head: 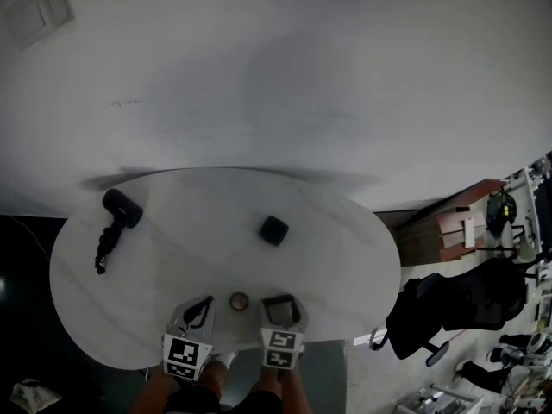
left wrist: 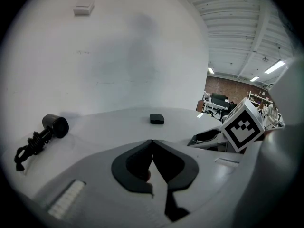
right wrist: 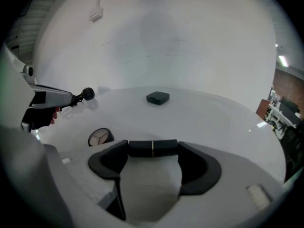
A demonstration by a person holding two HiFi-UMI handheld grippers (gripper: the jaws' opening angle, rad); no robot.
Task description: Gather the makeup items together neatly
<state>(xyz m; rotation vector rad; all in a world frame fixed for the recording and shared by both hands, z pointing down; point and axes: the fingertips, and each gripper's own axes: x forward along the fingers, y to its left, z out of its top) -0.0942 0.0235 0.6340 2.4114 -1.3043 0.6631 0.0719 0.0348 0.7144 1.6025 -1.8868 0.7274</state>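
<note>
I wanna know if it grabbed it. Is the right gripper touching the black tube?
Touching. The right gripper view shows the black tube lying crosswise between the jaws of the right gripper, each end pressed against a pad with no gap.

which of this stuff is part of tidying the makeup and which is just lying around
Job:
lipstick in the right claw
black square case
small round tin
black tube with cord

Lying about:
office chair
brown cabinet
wall plate

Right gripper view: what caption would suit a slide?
The hand-held gripper holds a black tube end to end, white table and small black case beyond.
</note>
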